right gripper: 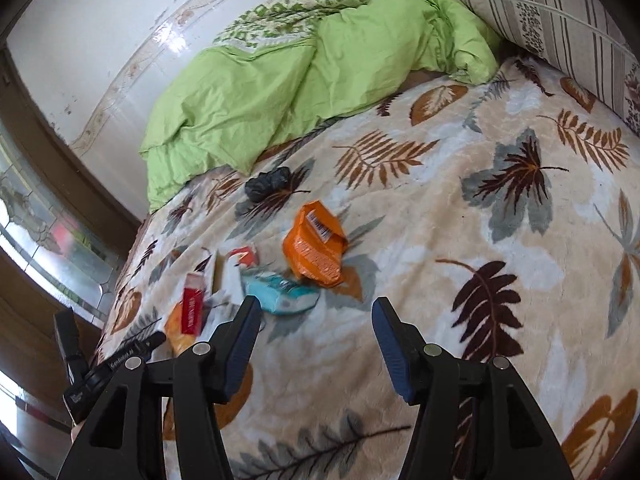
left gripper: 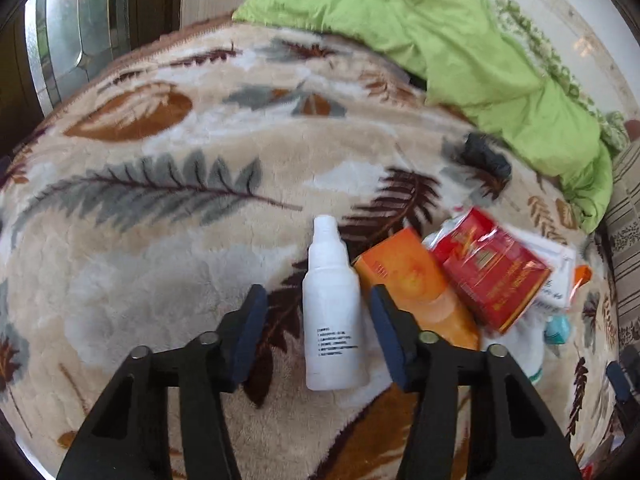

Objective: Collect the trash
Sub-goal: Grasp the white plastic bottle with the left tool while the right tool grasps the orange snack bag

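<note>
Trash lies on a leaf-patterned blanket (left gripper: 168, 216). In the left wrist view a white plastic bottle (left gripper: 331, 312) lies between the fingers of my open left gripper (left gripper: 318, 312), not gripped. Beside it are an orange box (left gripper: 416, 284) and a red packet (left gripper: 490, 268). In the right wrist view my right gripper (right gripper: 316, 320) is open and empty above the blanket (right gripper: 460, 240). Ahead of it lie an orange wrapper (right gripper: 316, 244), a teal packet (right gripper: 280, 296), a red packet (right gripper: 192, 314) and a crumpled black bag (right gripper: 267, 184). The black bag also shows in the left wrist view (left gripper: 486, 156).
A green duvet (right gripper: 280, 92) is bunched along the wall at the far side of the bed. A striped pillow (right gripper: 560, 20) lies at the right. A window (right gripper: 44, 224) is beside the bed. The left gripper's body (right gripper: 92, 372) shows at the lower left of the right wrist view.
</note>
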`<state>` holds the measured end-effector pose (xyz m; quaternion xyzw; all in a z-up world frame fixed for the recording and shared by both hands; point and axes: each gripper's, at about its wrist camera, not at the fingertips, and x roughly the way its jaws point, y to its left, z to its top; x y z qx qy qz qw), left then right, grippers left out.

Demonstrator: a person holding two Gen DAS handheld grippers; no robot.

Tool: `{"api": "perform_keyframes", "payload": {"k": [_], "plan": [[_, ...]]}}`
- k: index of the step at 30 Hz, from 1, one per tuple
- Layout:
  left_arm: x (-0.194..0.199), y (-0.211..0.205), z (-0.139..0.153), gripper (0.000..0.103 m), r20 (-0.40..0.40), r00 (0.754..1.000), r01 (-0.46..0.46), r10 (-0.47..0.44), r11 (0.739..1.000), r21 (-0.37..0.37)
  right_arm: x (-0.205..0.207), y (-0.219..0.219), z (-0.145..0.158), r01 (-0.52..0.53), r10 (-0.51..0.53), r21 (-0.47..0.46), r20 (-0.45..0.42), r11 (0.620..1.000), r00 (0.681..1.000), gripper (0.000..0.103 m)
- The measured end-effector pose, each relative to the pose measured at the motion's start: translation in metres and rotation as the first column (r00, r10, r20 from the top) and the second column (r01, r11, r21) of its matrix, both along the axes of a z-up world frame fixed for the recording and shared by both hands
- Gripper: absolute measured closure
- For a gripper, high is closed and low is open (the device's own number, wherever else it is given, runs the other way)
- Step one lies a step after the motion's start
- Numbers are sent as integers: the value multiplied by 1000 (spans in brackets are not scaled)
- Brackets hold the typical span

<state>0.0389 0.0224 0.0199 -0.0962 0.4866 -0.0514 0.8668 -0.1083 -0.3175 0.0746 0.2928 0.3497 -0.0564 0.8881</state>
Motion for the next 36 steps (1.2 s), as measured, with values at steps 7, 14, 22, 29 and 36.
{"api": "perform_keyframes", "payload": {"k": [7,14,22,29,36], "plan": [[-7,-14,-1,74,23,999,28,-30,996,83,61,0,-11,-1,1,-16,-40,1000,999,38],[-14,-11,0,74,36,996,74,-77,995,72,109,14,-46,-46,36,-77,-122,996,992,38],[-16,-6,1,74,54,995,83,-84,996,33,93,12,-35,-36,27,-140,-66,990,997,58],[-38,-6,24,74,159,983,91,-90,996,1,47,17,-5,-22,29,-168,42,986,999,58],[-81,-28,51,74,298,940,153,-165,986,62,4,51,20,-82,119,-251,135,964,984,58]]}}
